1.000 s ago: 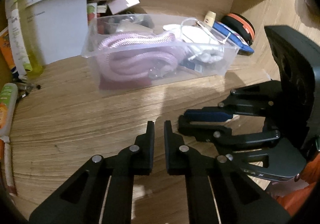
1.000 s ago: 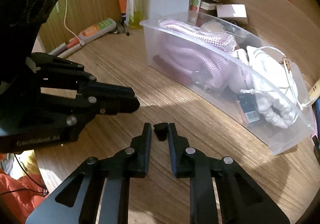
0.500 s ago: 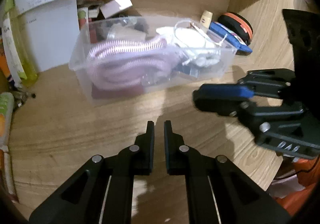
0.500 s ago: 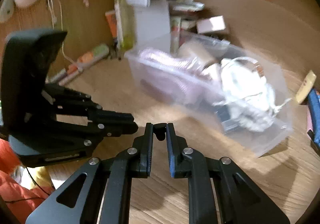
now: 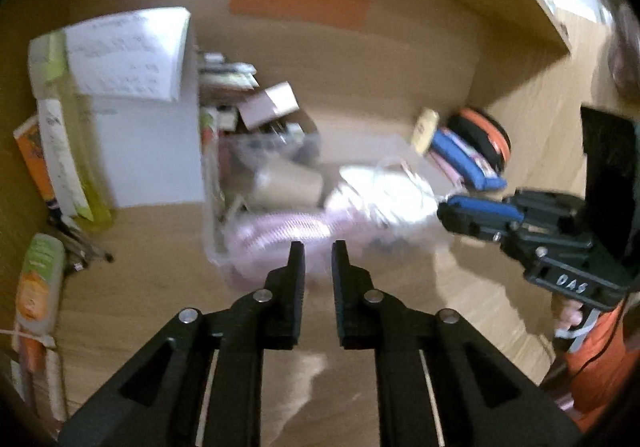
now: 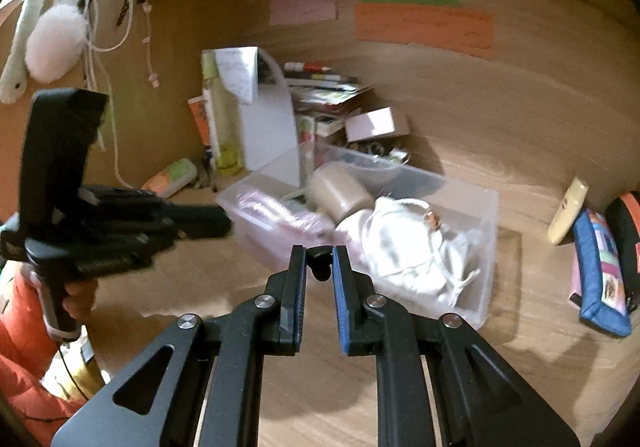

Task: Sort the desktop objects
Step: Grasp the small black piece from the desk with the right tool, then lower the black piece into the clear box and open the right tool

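Observation:
A clear plastic bin (image 6: pixel 486 215) stands on the wooden desk and holds a pink rope (image 6: pixel 276 207), a beige cup (image 6: pixel 340 191) and a white cloth bundle (image 6: pixel 412 247). My right gripper (image 6: pixel 319 249) hovers in front of the bin, shut on a small black object (image 6: pixel 320 267) at its tips. It shows at the right of the left wrist view (image 5: pixel 444 213). My left gripper (image 5: pixel 318 247) hangs above the desk before the bin (image 5: pixel 208 207). Its jaws are opening with only a narrow gap, and nothing is between them. In the right wrist view the left gripper (image 6: pixel 216 223) shows at the left.
A white paper bag (image 6: pixel 268 119), a yellow-green bottle (image 6: pixel 218 119) and stacked books (image 6: pixel 328 87) stand behind the bin. A tube (image 6: pixel 172 177) lies at the left. A blue pouch (image 6: pixel 600 267), a black-and-orange case (image 6: pixel 624 223) and a cream item (image 6: pixel 568 211) sit at the right corner.
Both grippers have risen and tilted up, so the back wall with its coloured notes now shows. The right gripper still holds the small black object. The left jaws have parted slightly.

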